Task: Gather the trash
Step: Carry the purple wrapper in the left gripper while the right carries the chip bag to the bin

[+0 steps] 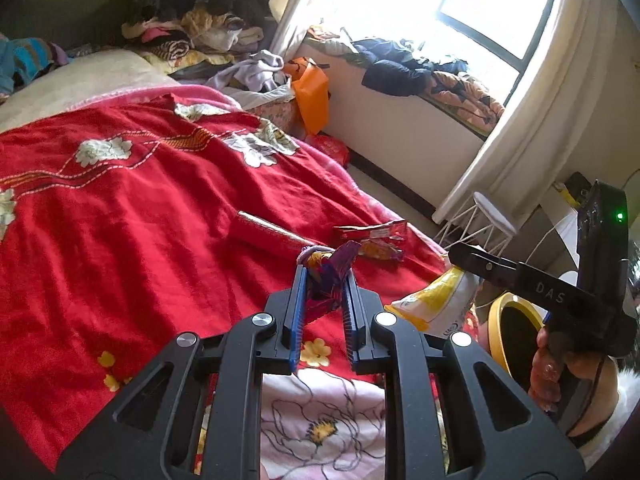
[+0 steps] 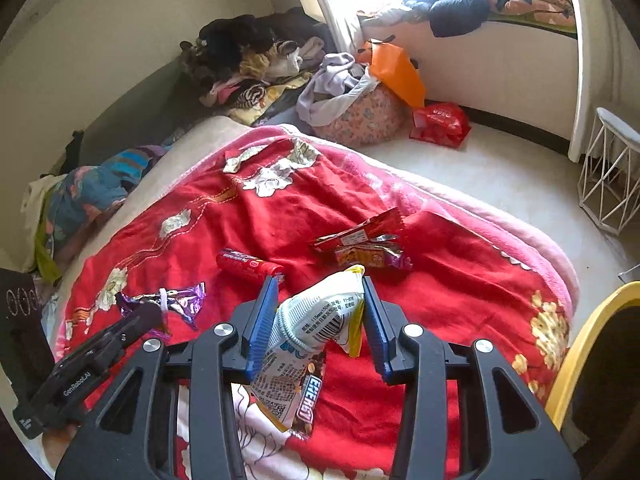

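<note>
Your left gripper is clamped on a crumpled purple wrapper, lifted above the red floral blanket. Past it on the blanket lie a red tube-shaped packet and, further right, two red snack wrappers touching each other. Your right gripper pinches a white-and-yellow snack bag, with a Hershey's wrapper just beneath. At far right stands the yellow-rimmed bin.

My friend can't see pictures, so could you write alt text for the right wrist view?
A handheld right gripper clamps a white-and-yellow snack bag above a red bedspread strewn with wrappers. At lower left the left gripper holds a purple wrapper; a yellow-rimmed bin shows at right.
</note>
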`<state>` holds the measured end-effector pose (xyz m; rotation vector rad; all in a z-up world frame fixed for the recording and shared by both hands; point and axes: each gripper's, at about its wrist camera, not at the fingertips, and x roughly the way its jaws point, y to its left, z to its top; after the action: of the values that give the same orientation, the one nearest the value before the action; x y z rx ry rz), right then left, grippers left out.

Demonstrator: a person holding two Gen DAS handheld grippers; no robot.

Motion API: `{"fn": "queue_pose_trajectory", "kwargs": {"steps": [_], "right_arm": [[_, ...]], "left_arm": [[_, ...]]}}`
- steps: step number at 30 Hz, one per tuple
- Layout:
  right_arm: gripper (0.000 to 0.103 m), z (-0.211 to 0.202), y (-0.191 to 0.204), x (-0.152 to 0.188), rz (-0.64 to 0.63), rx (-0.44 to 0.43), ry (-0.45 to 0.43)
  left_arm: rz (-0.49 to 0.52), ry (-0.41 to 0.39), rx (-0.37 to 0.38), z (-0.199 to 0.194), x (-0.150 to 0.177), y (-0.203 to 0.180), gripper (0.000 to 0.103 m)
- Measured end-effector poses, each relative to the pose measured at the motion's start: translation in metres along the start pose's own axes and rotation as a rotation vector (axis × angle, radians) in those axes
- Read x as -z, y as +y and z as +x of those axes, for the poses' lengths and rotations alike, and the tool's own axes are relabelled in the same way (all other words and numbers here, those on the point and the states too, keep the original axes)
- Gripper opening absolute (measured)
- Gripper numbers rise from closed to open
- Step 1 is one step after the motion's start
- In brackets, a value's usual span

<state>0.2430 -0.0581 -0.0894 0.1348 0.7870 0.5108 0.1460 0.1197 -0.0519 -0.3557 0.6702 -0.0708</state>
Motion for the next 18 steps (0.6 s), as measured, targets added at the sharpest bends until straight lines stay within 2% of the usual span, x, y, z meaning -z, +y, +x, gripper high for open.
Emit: {"fn": "queue_pose_trajectory", "kwargs": {"steps": [8, 18], "right_arm": [[0.039, -0.030, -0.013, 0.003, 0.015, 0.018, -0.045], [0.039, -0.074, -0.053, 0.010, 0.083, 0.061, -0.100]], "left_arm": [[0.052, -0.025, 0.029, -0.017, -0.002, -0.029, 0.012], [0.124, -0.031, 0.073, -0.025, -0.002, -0.074, 0.012]]}}
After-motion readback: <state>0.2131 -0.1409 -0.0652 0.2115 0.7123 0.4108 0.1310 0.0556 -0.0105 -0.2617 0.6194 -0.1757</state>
